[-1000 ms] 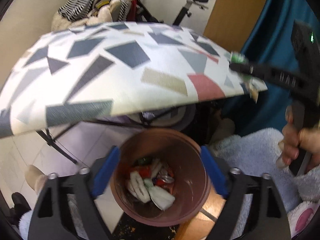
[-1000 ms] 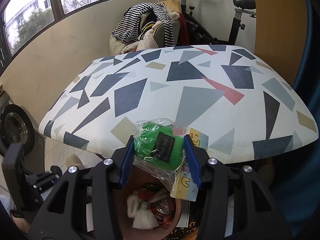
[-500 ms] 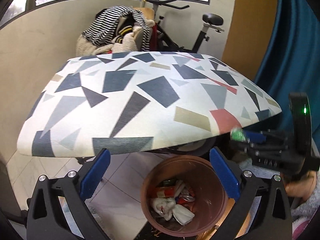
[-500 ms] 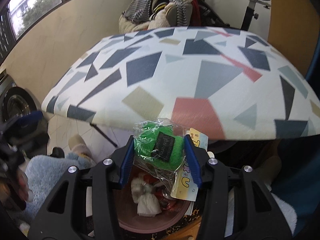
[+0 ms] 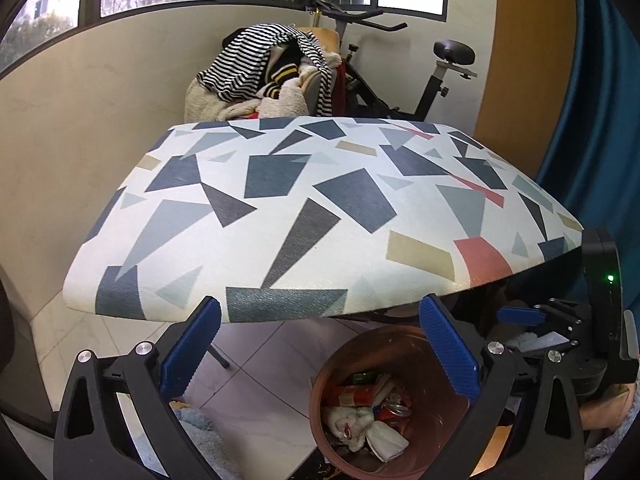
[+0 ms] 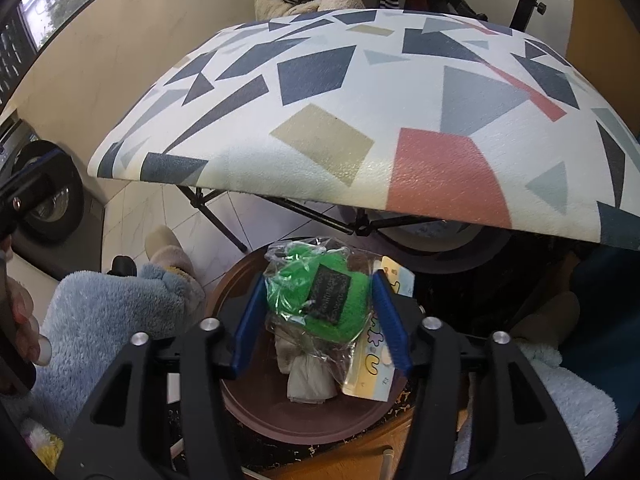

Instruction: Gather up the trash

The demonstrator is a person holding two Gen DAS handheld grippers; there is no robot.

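My right gripper is shut on a clear plastic packet with a green fuzzy item and a yellow card, held right above the brown round trash bin. The bin holds crumpled tissues and wrappers; it also shows in the left wrist view below the table's edge. My left gripper is open and empty, raised at the near edge of the patterned table. The right gripper's body shows at the right of the left wrist view.
The table has a white top with grey, blue and red shapes and black folding legs. Behind it stand a chair piled with clothes and an exercise bike. A blue curtain hangs right. Fluffy slippers lie beside the bin.
My left gripper has risen and pulled back left from over the bin. My right gripper has moved down and forward with the green packet until it hangs over the bin.
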